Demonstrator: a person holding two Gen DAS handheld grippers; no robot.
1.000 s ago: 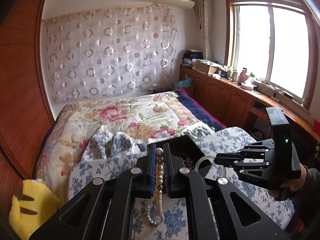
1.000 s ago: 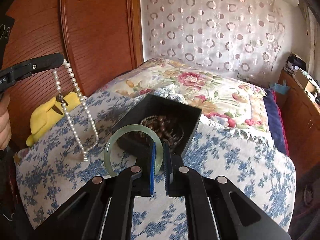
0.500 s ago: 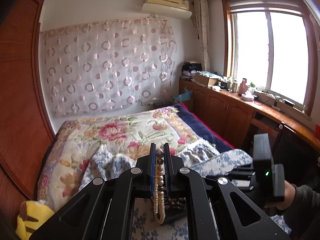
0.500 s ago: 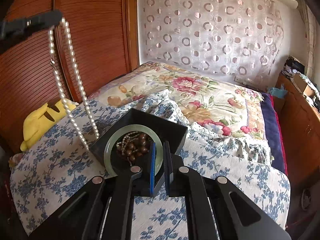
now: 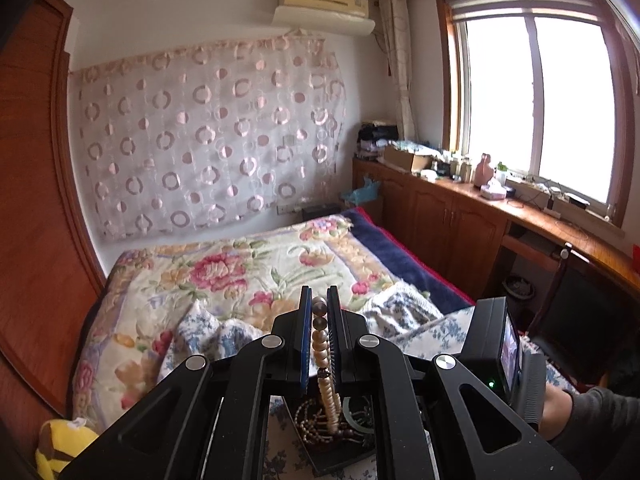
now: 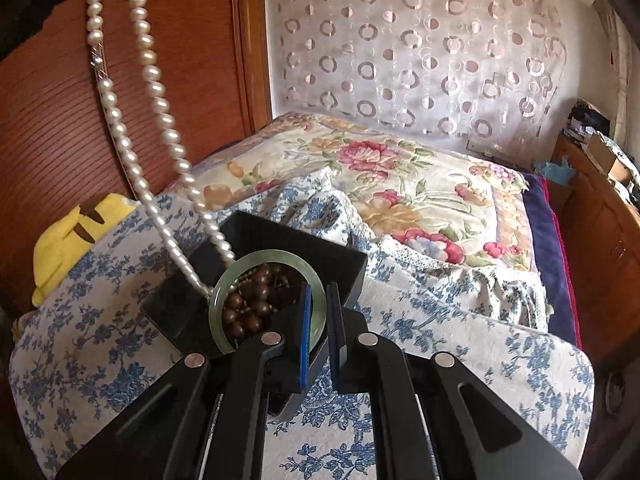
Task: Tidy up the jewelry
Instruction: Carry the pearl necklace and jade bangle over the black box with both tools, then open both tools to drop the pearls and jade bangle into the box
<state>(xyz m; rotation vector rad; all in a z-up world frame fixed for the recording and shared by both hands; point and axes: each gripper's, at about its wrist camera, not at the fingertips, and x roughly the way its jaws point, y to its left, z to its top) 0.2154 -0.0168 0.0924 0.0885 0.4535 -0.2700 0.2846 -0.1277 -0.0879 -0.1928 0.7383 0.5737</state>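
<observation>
Two pinched items: left gripper [image 5: 319,312] jaws clamp a pearl necklace [image 6: 160,104]; right gripper [image 6: 318,312] jaws clamp a pale green bangle [image 6: 240,272]. Both hang over a black box [image 6: 264,232] of brown beads [image 6: 248,308]. Box rests on a blue-floral bed [image 6: 460,340].

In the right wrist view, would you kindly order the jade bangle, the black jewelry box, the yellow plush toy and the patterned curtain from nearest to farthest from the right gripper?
From the right gripper:
1. Jade bangle, pinched between its fingers.
2. Black jewelry box, just beyond and under the bangle.
3. Yellow plush toy, far left on the bed's edge.
4. Patterned curtain, on the back wall.
</observation>
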